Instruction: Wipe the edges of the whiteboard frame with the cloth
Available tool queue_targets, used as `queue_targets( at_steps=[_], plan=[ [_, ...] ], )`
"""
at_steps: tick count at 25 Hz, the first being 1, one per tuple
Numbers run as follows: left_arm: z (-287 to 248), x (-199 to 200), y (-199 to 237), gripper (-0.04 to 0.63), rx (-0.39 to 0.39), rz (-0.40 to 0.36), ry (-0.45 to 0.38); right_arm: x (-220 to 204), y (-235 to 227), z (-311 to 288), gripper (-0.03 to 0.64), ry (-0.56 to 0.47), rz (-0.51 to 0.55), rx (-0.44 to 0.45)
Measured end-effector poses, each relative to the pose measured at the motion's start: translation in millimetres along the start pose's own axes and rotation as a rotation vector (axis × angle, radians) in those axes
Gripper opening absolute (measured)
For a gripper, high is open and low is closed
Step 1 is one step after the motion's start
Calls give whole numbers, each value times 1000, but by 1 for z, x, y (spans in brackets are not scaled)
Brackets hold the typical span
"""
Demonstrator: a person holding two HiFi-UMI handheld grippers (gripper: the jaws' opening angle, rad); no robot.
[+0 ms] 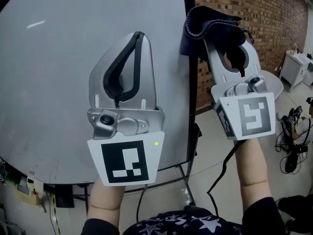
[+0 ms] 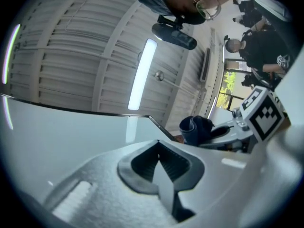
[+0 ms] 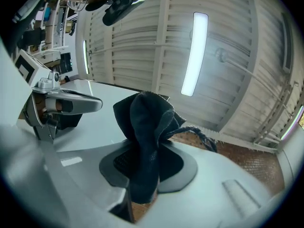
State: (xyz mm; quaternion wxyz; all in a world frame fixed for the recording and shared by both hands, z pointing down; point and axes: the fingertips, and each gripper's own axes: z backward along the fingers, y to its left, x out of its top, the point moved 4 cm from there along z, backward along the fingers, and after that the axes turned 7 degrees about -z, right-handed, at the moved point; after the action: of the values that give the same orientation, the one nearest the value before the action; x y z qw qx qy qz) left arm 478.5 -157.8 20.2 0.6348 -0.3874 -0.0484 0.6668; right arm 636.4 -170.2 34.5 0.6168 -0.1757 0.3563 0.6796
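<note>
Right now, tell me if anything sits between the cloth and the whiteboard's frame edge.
Nothing visible does. The cloth, clamped in the right gripper, sits at the black frame on the board's right side; the shut left gripper is clear, over the board face.

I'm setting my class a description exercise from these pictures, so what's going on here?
A person faces a whiteboard with a gripper in each hand. The right gripper has its jaws shut on a dark blue cloth, held up at the board's dark right-hand frame. The left gripper has its jaws together with nothing in them and is held in front of the white surface. Whether the cloth actually touches the frame cannot be told.
</note>
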Motion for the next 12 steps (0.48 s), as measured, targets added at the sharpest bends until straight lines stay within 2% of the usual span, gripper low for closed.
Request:
queue_targets(
  at_steps=[2,8,12],
  plan=[
    [11,-7,-5,5,4,28,34,-11,2,11,80,8,-28,-2],
    [35,-28,-27,5,-20,87,125,-22,17,28,80,67,14,20],
    [48,-42,-41,5,-32,105,175,-38,22,44,80,101,-9,27]
  ],
)
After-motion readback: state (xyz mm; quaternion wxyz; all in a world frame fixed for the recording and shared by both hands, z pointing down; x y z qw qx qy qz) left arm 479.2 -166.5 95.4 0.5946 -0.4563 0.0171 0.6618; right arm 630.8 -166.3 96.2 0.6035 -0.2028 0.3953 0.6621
